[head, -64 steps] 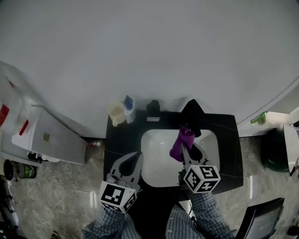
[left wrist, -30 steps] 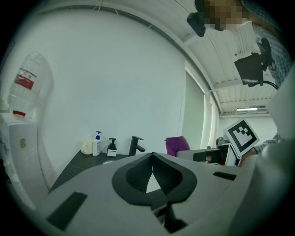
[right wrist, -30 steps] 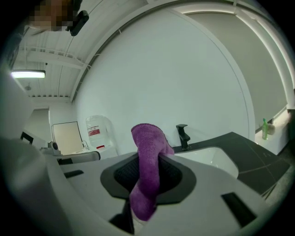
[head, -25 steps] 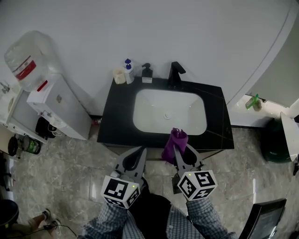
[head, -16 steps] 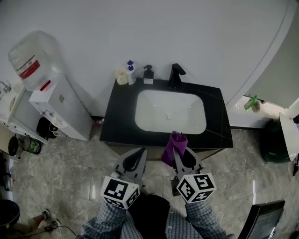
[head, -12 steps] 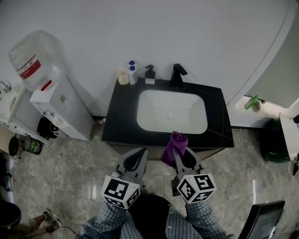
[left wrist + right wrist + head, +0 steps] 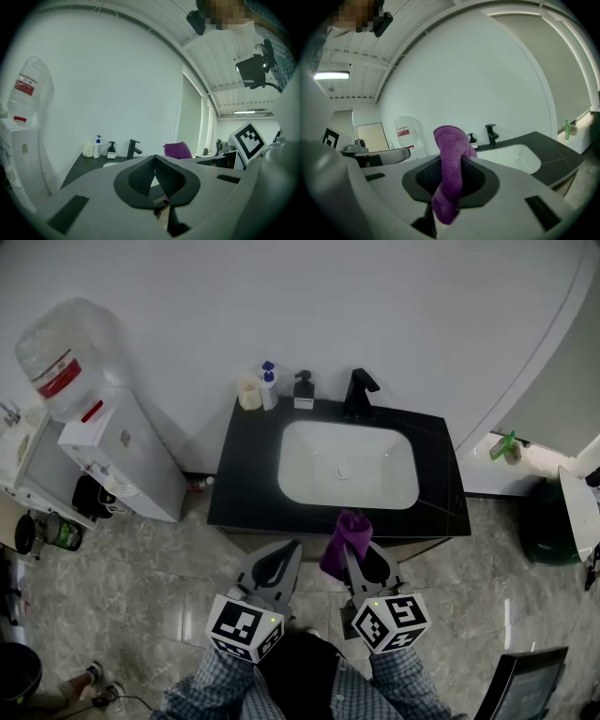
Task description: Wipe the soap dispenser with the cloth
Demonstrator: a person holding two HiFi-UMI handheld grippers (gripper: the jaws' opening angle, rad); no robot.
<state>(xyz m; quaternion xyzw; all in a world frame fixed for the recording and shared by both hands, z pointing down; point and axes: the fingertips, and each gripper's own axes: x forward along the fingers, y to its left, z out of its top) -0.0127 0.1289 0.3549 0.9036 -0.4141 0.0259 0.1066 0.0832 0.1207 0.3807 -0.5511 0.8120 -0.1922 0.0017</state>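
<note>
The black soap dispenser (image 7: 304, 390) stands at the back of the black counter (image 7: 246, 474), left of the faucet (image 7: 357, 394); it also shows small in the left gripper view as the soap dispenser (image 7: 111, 150) and in the right gripper view as the soap dispenser (image 7: 472, 139). My right gripper (image 7: 351, 550) is shut on a purple cloth (image 7: 343, 538), held in front of the counter's near edge; the cloth (image 7: 449, 168) hangs out between the jaws. My left gripper (image 7: 282, 557) is shut with nothing in it, beside the right one and short of the counter.
A white sink basin (image 7: 349, 463) fills the counter's middle. A cream cup (image 7: 248, 392) and a blue-capped pump bottle (image 7: 269, 385) stand at the back left corner. A water cooler (image 7: 94, 442) stands left of the vanity; a green bottle (image 7: 502, 448) sits on a ledge at the right.
Over the earlier frames both grippers pulled back from over the basin to in front of the counter. In the last second they barely moved; the cloth stays held.
</note>
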